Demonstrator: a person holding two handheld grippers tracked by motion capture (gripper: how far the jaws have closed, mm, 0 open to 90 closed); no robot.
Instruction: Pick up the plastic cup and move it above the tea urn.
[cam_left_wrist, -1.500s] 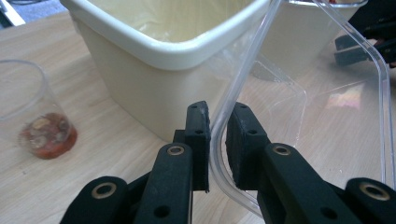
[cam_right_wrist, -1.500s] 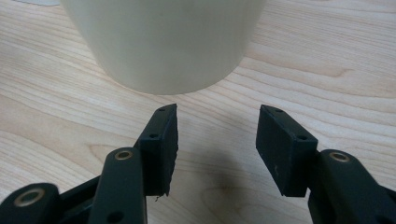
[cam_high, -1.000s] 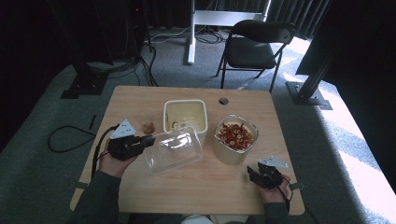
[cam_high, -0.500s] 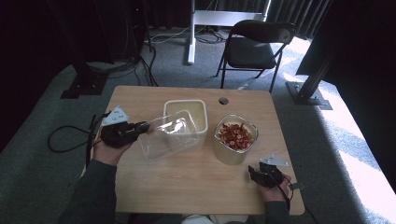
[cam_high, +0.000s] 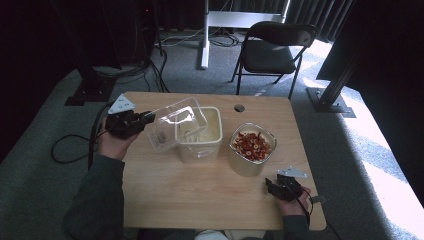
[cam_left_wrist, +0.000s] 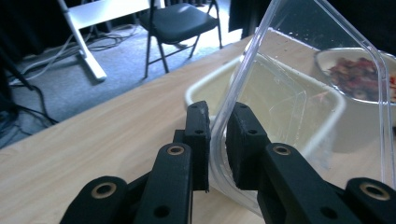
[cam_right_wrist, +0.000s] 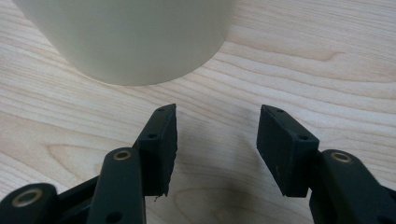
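My left gripper (cam_high: 149, 118) (cam_left_wrist: 218, 135) is shut on the rim of a clear plastic container (cam_high: 177, 122) (cam_left_wrist: 327, 56). It holds the container tilted in the air over the left edge of an open cream tub (cam_high: 200, 151) at the table's middle. To the right of the tub stands a pale container (cam_high: 245, 166) holding red food pieces (cam_high: 252, 145). My right gripper (cam_high: 270, 186) (cam_right_wrist: 217, 140) rests low near the table's front right, just short of that pale container's wall (cam_right_wrist: 130, 37). Its jaws stand apart with only bare wood between them.
The wooden table (cam_high: 200, 200) has a small round hole (cam_high: 239, 108) near its far edge. A black folding chair (cam_high: 272, 50) and a white stand (cam_high: 220, 20) sit on the carpet beyond the table. Cables (cam_high: 75, 150) trail off the table's left side.
My left gripper has carried the clear container up and away from the person, from in front of the cream tub to over its left rim. The right gripper has stayed put.
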